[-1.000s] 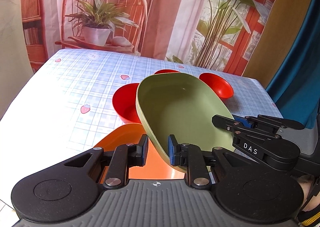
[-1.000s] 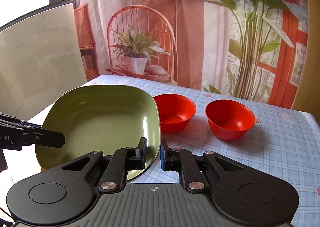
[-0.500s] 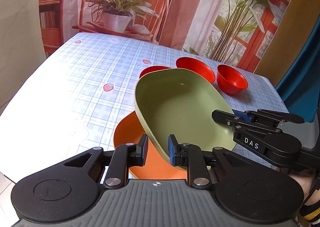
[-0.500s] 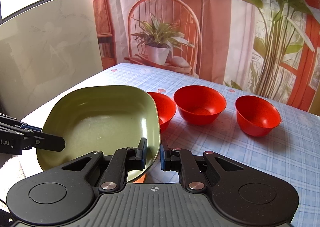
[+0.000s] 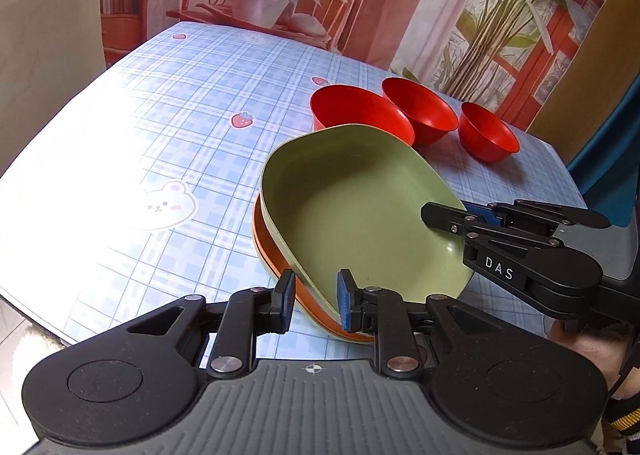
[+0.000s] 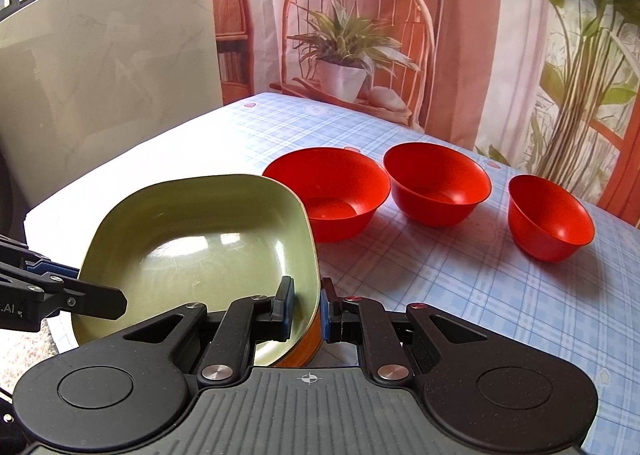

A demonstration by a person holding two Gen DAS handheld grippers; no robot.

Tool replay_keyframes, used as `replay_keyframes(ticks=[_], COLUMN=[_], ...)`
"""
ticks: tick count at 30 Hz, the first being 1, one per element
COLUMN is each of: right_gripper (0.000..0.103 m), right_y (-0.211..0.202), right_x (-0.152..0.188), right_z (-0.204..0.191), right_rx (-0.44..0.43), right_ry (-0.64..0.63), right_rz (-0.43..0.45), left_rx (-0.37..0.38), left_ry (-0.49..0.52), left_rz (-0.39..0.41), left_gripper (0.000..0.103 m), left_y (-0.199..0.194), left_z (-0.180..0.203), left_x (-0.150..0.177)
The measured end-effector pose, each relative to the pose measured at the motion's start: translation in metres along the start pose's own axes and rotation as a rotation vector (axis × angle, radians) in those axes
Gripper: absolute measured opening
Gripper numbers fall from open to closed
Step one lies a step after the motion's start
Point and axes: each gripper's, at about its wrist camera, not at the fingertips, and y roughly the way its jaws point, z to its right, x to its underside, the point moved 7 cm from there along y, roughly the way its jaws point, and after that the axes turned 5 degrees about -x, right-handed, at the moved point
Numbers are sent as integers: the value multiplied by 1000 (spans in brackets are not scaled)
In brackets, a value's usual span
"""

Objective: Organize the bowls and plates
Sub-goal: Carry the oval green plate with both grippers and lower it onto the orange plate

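Observation:
A green square plate (image 5: 360,211) lies nested on an orange plate (image 5: 276,263) near the table's front edge. My left gripper (image 5: 312,301) straddles the near rims of both plates with its fingers spread a little, not pinching. My right gripper (image 6: 306,309) straddles the green plate's (image 6: 200,239) other rim, with the orange plate (image 6: 308,343) showing under it; its fingers also stand slightly apart. Three red bowls (image 6: 328,195) (image 6: 436,187) (image 6: 550,219) stand in a row behind the plates.
The table has a blue checked cloth (image 5: 160,143) with strawberry and rabbit prints. A printed backdrop (image 6: 400,35) hangs behind the far edge. A pale wall panel (image 6: 100,75) stands to the left. The right gripper also shows in the left wrist view (image 5: 448,215).
The green plate has come down from a tilted, lifted hold onto the orange plate. Both grippers' fingers have spread apart from the rim. All three red bowls now show.

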Motion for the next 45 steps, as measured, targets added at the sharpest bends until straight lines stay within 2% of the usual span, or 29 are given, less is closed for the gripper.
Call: replay_keyframes(ticks=[7, 45], right_gripper=[13, 13], right_y=[6, 9], right_x=[1, -1], right_z=[2, 0], right_rx=[10, 18], right_ry=[-20, -58], right_rz=[-18, -31], left_rx=[7, 10], left_ry=[4, 4], left_rz=[-26, -38], left_gripper=[25, 25], left_y=[7, 9], left_z=[3, 5], left_x=[7, 7])
